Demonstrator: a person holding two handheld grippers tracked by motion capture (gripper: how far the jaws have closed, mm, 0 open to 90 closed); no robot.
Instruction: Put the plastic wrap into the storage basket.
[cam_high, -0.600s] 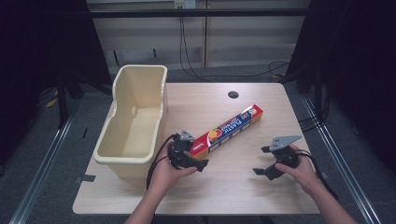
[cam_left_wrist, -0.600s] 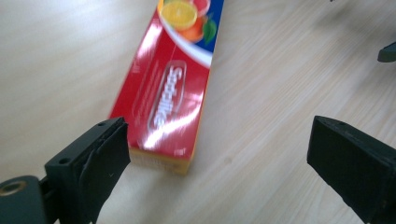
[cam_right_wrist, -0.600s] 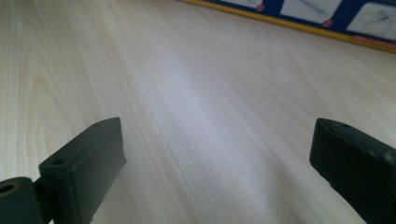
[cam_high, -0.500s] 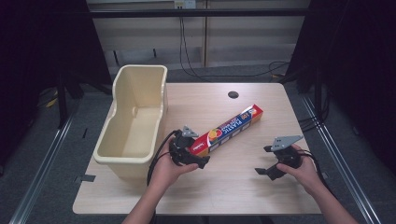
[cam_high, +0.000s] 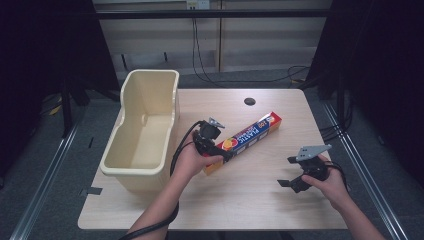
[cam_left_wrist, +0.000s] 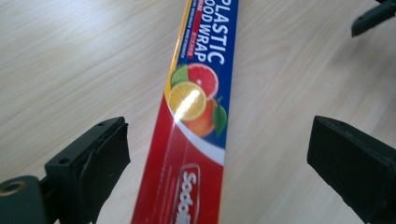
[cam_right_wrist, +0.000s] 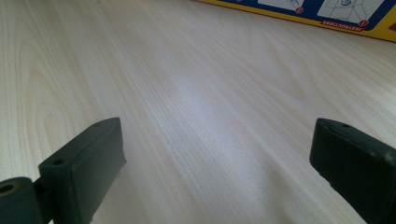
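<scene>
High view: a pale wooden table (cam_high: 260, 200) carrying a cream plastic bin (cam_high: 145, 132) at its left edge, a plastic wrap box (cam_high: 247, 137) lying diagonally near the centre, and a small dark round hole (cam_high: 249, 101) toward the far edge; the bin is open-topped, with one tall end wall at the far side, and stands just beside the left hand (cam_high: 192, 160). Left tongs (cam_high: 220, 150): held over the near, red end of the plastic wrap box, jaws spread wide and straddling it; in the left gripper view the box runs up between the two black jaws with table visible on either side, so neither jaw touches it; its printed face shows citrus fruit and the words "PLASTIC FOOD WRAP". A black cable (cam_high: 175, 150) loops from the left tongs back along the forearm, between the bin and the box. Right tongs (cam_high: 289, 172): held low over bare table, well apart from the box, jaws open with nothing between them; a grey three-cornered plate (cam_high: 312, 151) sits on top; the right gripper view shows wood grain between the jaws and the yellow-edged side of the box along the far top edge.
</scene>
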